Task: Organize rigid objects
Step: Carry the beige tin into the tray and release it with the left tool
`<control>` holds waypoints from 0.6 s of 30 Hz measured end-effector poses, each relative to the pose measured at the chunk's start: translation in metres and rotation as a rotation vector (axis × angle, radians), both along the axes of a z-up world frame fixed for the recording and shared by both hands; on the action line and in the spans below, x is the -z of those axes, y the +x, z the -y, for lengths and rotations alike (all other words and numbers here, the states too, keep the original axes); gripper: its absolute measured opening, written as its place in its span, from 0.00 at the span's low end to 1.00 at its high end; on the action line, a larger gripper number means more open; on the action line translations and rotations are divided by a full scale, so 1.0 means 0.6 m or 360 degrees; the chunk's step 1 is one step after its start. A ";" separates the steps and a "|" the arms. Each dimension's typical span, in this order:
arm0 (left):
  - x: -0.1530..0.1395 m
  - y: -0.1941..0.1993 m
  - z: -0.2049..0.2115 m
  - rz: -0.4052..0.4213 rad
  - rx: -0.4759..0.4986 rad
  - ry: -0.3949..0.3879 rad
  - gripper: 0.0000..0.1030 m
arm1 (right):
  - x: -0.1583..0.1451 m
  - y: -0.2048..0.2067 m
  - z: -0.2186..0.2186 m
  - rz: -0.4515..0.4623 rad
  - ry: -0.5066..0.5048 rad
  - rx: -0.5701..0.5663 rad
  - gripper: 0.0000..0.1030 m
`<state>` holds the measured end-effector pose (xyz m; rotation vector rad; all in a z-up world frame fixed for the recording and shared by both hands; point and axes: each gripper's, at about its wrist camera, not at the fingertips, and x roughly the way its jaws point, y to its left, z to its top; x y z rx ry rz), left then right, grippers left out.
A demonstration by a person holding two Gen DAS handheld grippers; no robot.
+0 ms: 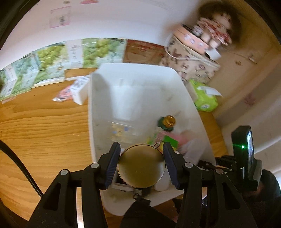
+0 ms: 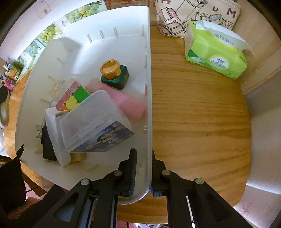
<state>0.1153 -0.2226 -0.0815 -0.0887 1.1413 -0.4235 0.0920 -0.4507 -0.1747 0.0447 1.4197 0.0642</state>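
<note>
A white plastic bin (image 2: 148,70) stands on the wooden table. Inside it lie a green bottle with a gold cap (image 2: 114,73), a colour cube (image 2: 73,98), a clear plastic box (image 2: 91,121), a pink block (image 2: 126,103) and a blue printed carton (image 2: 105,138). My right gripper (image 2: 143,152) points down over the bin's near right corner, one finger inside and one outside, shut on the wall. In the left wrist view my left gripper (image 1: 141,146) hangs over the bin (image 1: 98,98), shut on a round gold tin (image 1: 141,164) with a small ring at its edge.
A green tissue pack (image 2: 216,52) and a printed fabric bag (image 2: 193,15) sit on the table (image 2: 193,122) to the right of the bin. A white carton (image 1: 80,91) and a pink packet lie left of it. Printed boxes (image 1: 52,61) line the wall.
</note>
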 end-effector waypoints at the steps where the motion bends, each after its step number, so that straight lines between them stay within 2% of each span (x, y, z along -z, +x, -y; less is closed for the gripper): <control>1: 0.002 -0.001 0.010 -0.0006 0.0019 0.0003 0.53 | -0.002 -0.002 -0.003 0.0000 0.0000 -0.0012 0.12; 8: 0.003 -0.015 0.065 -0.0001 0.0186 0.0011 0.54 | -0.002 0.003 -0.008 -0.0001 0.0012 -0.0056 0.12; 9: 0.002 -0.018 0.071 0.0005 0.0212 0.0015 0.55 | -0.002 0.004 -0.009 -0.0002 0.0015 -0.0056 0.12; 11: 0.000 -0.021 0.076 0.0014 0.0239 0.0026 0.70 | -0.001 0.006 -0.009 -0.0007 0.0014 -0.0056 0.12; 12: 0.000 -0.022 0.077 0.0019 0.0248 0.0030 0.72 | 0.000 0.007 -0.010 -0.0009 0.0011 -0.0053 0.12; 18: -0.002 -0.019 0.057 0.0026 0.0247 0.0040 0.77 | 0.005 0.008 -0.012 -0.0026 -0.0011 -0.0007 0.12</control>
